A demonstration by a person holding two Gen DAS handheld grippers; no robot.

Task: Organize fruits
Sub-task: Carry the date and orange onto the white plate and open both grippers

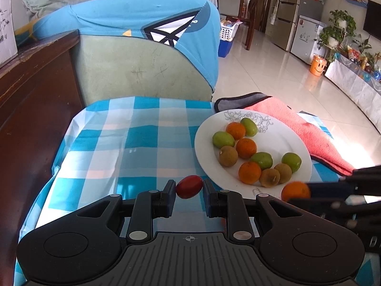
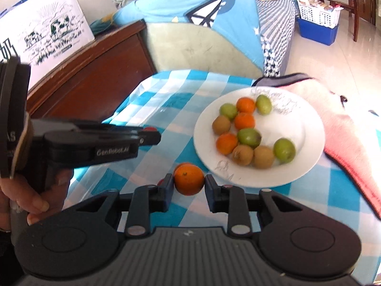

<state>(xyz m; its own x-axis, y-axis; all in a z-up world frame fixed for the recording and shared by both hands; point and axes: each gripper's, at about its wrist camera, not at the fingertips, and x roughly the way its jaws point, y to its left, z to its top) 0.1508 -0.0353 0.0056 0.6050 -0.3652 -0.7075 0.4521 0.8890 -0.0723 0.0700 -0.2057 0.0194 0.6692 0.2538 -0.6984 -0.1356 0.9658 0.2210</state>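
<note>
My left gripper (image 1: 189, 187) is shut on a small red tomato (image 1: 189, 186), held above the blue checked tablecloth just left of the plate. My right gripper (image 2: 188, 183) is shut on a small orange (image 2: 189, 179), lifted near the plate's front rim; the same orange (image 1: 295, 190) shows in the left wrist view at the right. The white plate (image 1: 285, 133) carries several small oranges, green fruits and brown kiwis. In the right wrist view the left gripper (image 2: 152, 135) enters from the left, a hand on its grip, a bit of red at its tips.
A pink and grey towel (image 1: 304, 128) lies behind and right of the plate (image 2: 309, 128). A sofa arm draped with a blue cloth (image 1: 147, 23) rises just past the table's far edge. A dark wooden cabinet (image 1: 35, 83) stands at the left.
</note>
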